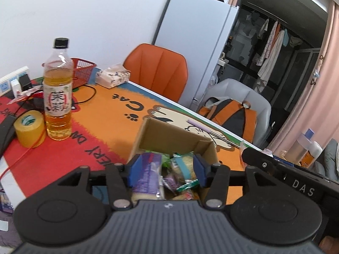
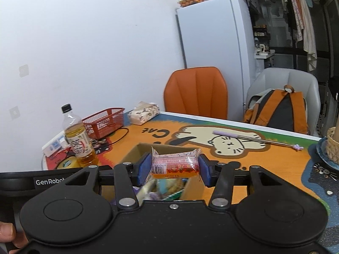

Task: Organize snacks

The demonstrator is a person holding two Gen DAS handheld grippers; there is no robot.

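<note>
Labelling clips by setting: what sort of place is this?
Probably a home dining corner: a fridge, an orange chair at the table and laundry hanging behind.

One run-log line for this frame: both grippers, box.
left gripper: open over cardboard box | right gripper: shut on orange snack pack, above box | box: holds several snack packs

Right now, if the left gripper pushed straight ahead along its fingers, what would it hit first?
The left gripper points down into the cardboard box. It would likely meet the snack packets piled inside first, then the box's far wall; depth is hard to judge.
</note>
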